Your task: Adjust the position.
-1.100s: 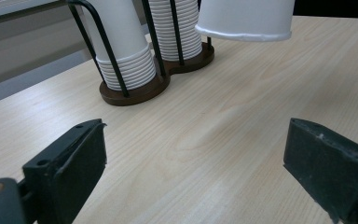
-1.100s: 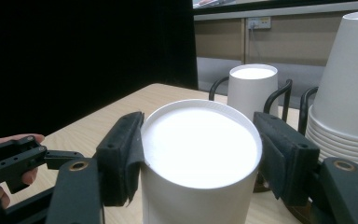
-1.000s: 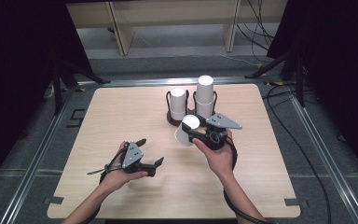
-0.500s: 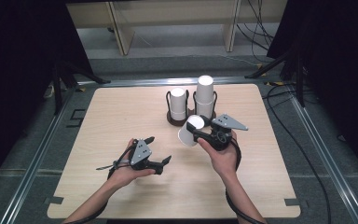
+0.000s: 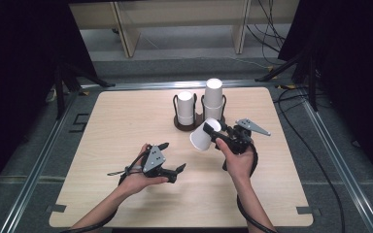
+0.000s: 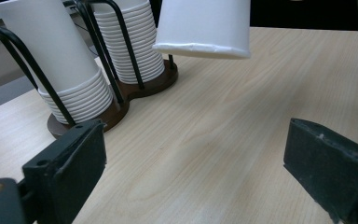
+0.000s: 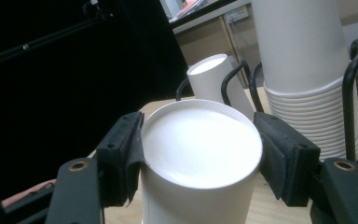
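My right gripper (image 5: 213,132) is shut on a white paper cup (image 5: 203,137), which it holds above the table, tilted with its mouth toward the left. In the right gripper view both pads press the cup (image 7: 200,158) near its base. Just beyond it stands a dark two-slot cup holder (image 5: 179,124) with a shorter stack (image 5: 185,107) and a taller stack (image 5: 213,98) of white cups. My left gripper (image 5: 172,156) hovers near the table's front, open with nothing between its jaws. It faces the held cup (image 6: 203,23) and the holder (image 6: 121,105).
The light wooden table (image 5: 111,126) has a metal frame around it. Cables (image 5: 315,145) trail over the floor at the right. Pale furniture legs (image 5: 126,29) stand beyond the far edge, with dark curtains on both sides.
My left gripper has moved to the right, toward the middle of the table. My right gripper has shifted slightly rightward and lower with the cup still in it.
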